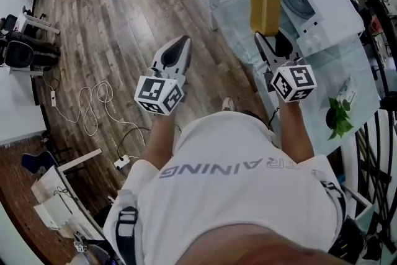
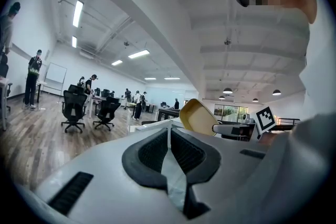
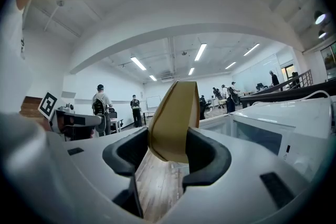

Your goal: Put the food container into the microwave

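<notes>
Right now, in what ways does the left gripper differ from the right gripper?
The left gripper has its jaws shut together with nothing between them; the right gripper is clamped on the yellow food container. In the head view, the left gripper is over the wooden floor, while the right gripper points at the white microwave. Both carry a marker cube.

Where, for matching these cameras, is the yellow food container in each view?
Head view: food container upper right, in right gripper.
Left gripper view: container right of centre, past the jaws.
Right gripper view: container centre, between the jaws.
Shared landmark: white microwave, head and right gripper views.
</notes>
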### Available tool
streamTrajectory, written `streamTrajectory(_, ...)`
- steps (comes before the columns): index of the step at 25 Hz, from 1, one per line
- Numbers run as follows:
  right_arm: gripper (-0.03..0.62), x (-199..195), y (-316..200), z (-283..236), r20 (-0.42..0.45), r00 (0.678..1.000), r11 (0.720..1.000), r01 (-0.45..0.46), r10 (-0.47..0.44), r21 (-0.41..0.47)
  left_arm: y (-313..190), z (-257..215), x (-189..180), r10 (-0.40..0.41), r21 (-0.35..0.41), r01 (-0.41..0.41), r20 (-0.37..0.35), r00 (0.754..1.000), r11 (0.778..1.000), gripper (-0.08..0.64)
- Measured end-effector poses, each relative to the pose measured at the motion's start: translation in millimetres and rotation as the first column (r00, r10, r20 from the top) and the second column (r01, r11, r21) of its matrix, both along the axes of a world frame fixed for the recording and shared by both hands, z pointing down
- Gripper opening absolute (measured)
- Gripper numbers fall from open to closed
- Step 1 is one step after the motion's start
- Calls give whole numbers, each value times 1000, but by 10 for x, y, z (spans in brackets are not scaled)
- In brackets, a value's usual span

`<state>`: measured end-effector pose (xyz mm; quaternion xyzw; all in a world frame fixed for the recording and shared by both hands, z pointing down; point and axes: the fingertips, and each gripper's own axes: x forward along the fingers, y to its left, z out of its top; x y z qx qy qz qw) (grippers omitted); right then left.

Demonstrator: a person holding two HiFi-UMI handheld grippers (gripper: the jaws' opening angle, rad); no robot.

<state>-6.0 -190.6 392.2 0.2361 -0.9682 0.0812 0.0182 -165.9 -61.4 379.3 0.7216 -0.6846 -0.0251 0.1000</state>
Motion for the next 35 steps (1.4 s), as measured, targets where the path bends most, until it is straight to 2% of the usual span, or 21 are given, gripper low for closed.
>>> streamTrajectory(5, 229, 133, -393, 81, -9, 999, 999, -46, 46, -9, -482, 53, 144, 68, -6, -68, -2, 998, 998, 44)
streamTrajectory(11, 229, 158, -609, 168, -22, 995, 995, -96, 96, -35, -879, 119, 199, 154, -15, -154, -12, 988, 988, 44)
streamTrajectory(16, 229, 96, -705, 128, -54, 985, 986, -165, 164, -24, -1238, 120, 152, 254, 5, -254, -41, 966, 967, 46)
streamTrajectory(19, 229, 71, -794, 103, -72, 968, 970, -243, 241, -24, -1518, 106, 159, 347, 18, -346, -53, 937, 938, 44)
streamTrajectory(25, 229, -143, -871, 32, -98, 927, 932, -362, 361, 2, -1872, 21, 73, 502, 44, -500, -42, 864, 865, 44)
streamTrajectory(30, 229, -144, -818, 86, -121, 866, 873, -488, 485, 8, -1981, 121, -38, 599, 38, -598, -71, 797, 800, 44)
streamTrajectory(35, 229, -57, -724, 87, -128, 805, 812, -583, 580, 17, -2012, 166, 10, 680, 44, -679, -82, 728, 732, 44)
